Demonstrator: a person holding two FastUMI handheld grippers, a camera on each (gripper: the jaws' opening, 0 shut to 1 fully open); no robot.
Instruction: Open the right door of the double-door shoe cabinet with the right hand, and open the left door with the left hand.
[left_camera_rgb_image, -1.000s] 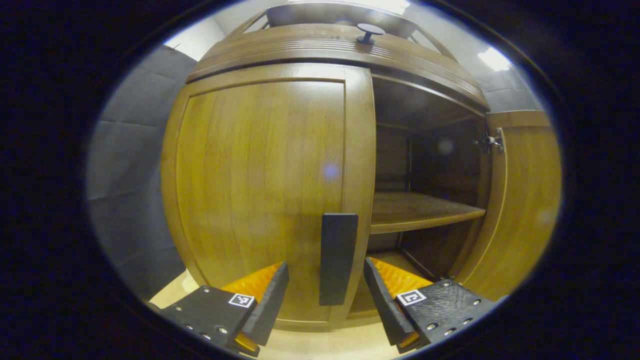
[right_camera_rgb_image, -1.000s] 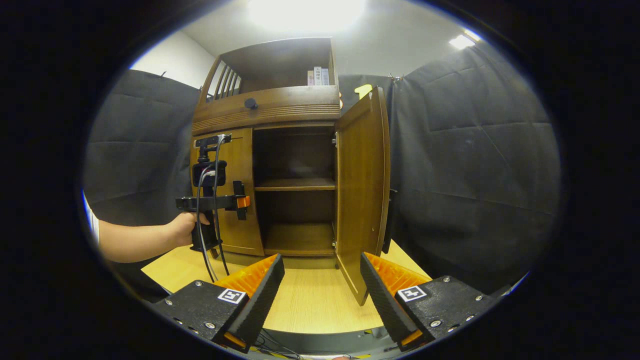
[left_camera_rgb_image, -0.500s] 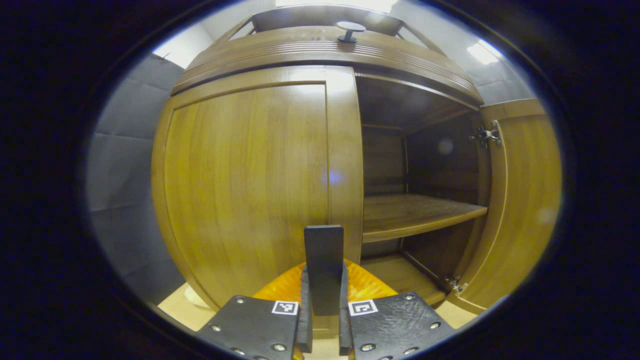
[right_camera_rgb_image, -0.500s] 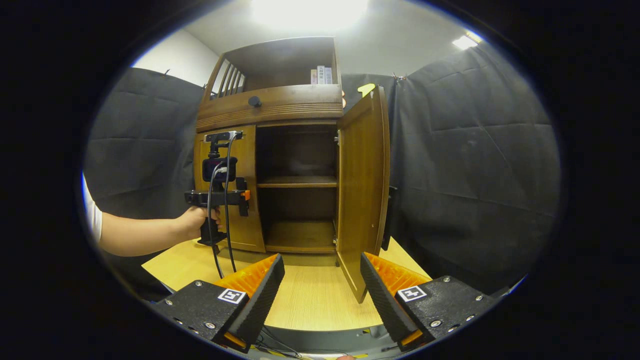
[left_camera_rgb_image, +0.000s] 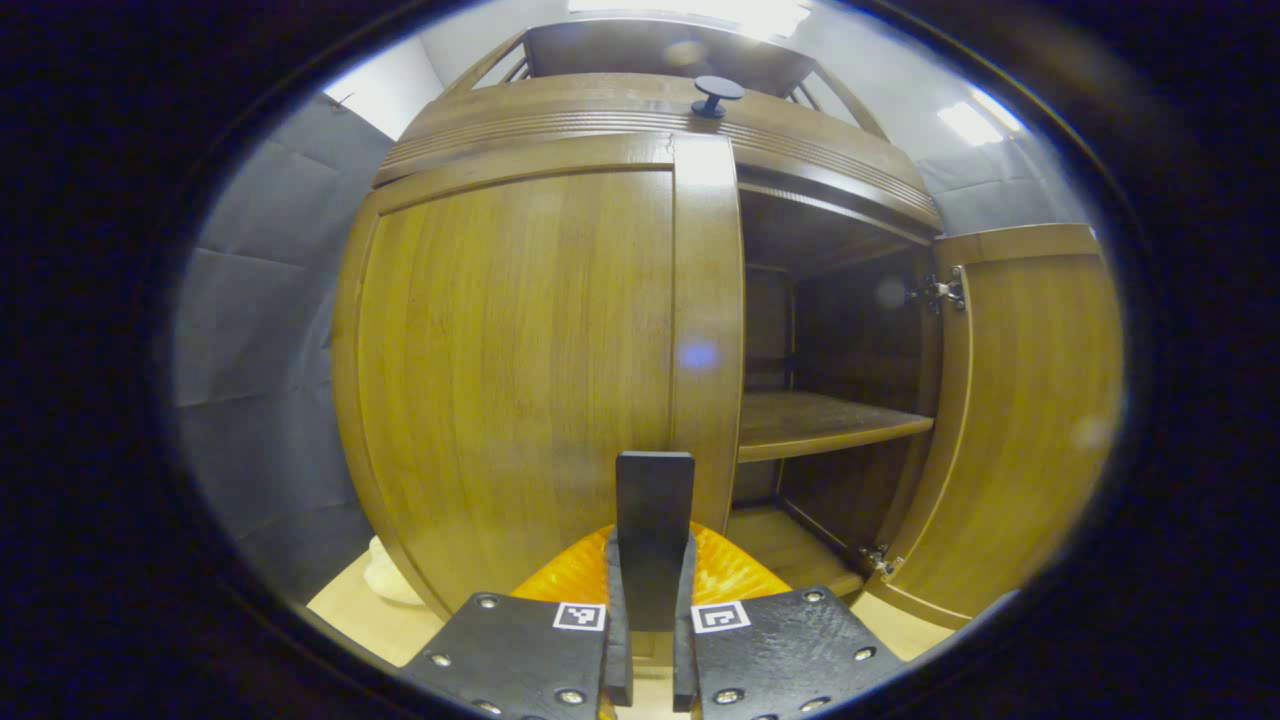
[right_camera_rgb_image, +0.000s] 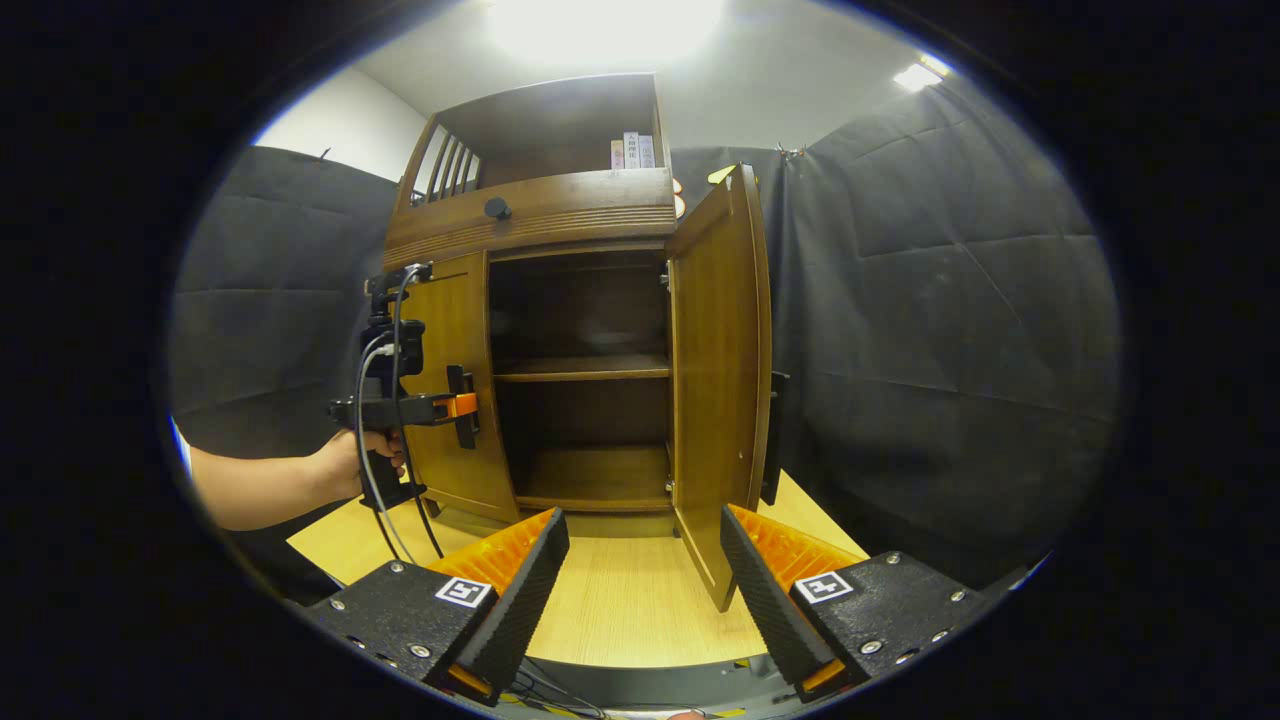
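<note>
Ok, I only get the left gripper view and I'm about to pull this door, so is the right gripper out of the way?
Observer: Yes. The right gripper is open and holds nothing, back from the cabinet over the table.
Operator: And the outer face of the right door?
Observer: The right door stands wide open, with nothing touching the dark handle on its outer face.
Operator: Anything trailing from my gripper?
Observer: A cable hangs from the left gripper down towards the table.
</note>
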